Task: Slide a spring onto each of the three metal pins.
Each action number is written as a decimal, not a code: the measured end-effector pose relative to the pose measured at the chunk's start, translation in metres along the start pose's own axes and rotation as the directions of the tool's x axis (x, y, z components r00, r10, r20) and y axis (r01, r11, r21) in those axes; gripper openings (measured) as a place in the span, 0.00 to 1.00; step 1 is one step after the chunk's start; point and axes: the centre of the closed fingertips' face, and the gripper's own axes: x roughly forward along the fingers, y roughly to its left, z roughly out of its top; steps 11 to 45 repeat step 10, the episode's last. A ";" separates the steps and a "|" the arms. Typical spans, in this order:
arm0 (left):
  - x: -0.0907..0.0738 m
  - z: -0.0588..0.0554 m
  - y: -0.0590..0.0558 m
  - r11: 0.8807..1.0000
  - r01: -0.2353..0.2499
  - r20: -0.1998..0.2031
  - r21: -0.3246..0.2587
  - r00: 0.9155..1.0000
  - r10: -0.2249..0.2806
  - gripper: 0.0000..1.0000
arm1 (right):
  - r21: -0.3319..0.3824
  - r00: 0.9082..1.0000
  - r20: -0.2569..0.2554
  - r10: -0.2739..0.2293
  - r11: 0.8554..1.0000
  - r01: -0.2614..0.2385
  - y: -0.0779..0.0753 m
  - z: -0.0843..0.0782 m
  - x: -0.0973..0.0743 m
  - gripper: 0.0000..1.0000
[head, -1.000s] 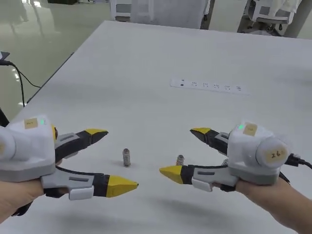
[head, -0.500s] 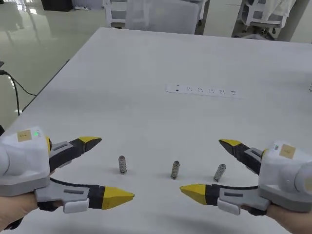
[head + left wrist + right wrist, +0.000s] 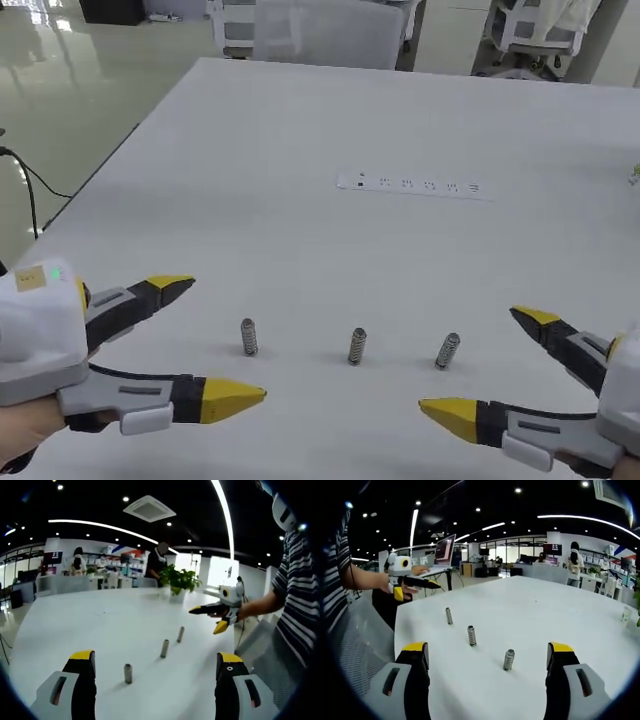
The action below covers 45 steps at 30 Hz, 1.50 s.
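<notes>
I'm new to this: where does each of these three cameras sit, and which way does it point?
Head view: on the headset, looking forward and down at the table; left gripper and right gripper show, jaws open.
Left gripper view: on the left gripper, looking along its jaws across the three springs toward the right gripper; a striped shirt shows.
Right gripper view: on the right gripper, facing back toward the left gripper.
Both gripper views share the three springs, from opposite ends.
</notes>
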 end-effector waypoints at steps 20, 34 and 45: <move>-0.005 -0.002 0.001 1.000 -0.012 -0.003 -0.007 1.000 0.012 0.98 | 0.025 1.000 0.003 -0.031 0.999 0.031 -0.004 -0.002 -0.008 0.97; -0.005 -0.002 0.001 1.000 -0.012 -0.003 -0.007 1.000 0.012 0.98 | 0.025 1.000 0.003 -0.031 0.999 0.031 -0.004 -0.002 -0.008 0.97; -0.005 -0.002 0.001 1.000 -0.012 -0.003 -0.007 1.000 0.012 0.98 | 0.025 1.000 0.003 -0.031 0.999 0.031 -0.004 -0.002 -0.008 0.97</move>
